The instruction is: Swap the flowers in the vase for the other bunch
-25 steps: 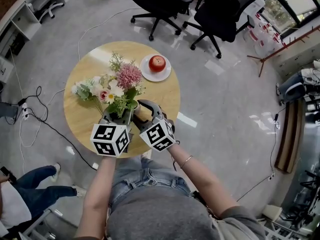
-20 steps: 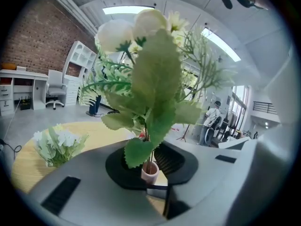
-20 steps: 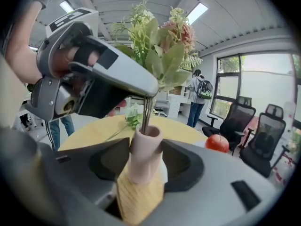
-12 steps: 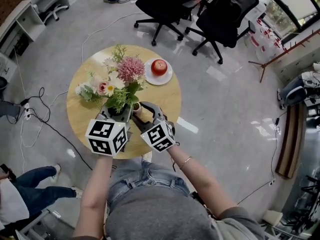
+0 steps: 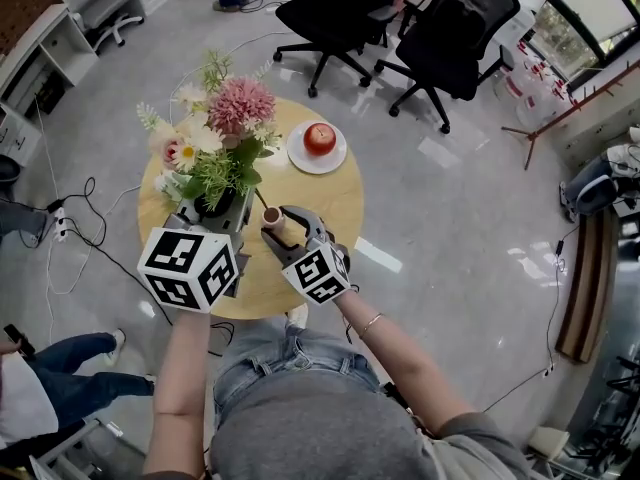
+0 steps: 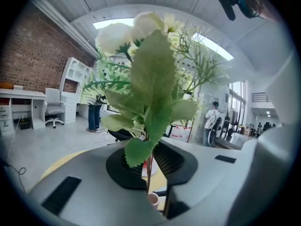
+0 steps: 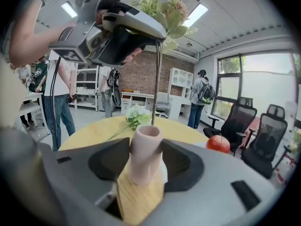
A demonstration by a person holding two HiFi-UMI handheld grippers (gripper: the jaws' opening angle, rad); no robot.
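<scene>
The left tongs (image 5: 228,218), jaws having just tightened, are pinching the bouquet (image 5: 222,133) stems directly above the right tongs (image 5: 283,230), which are clamping the vase (image 7: 145,154). Stem tips are hanging at its mouth; a straight upward pull should avoid tipping it.
</scene>
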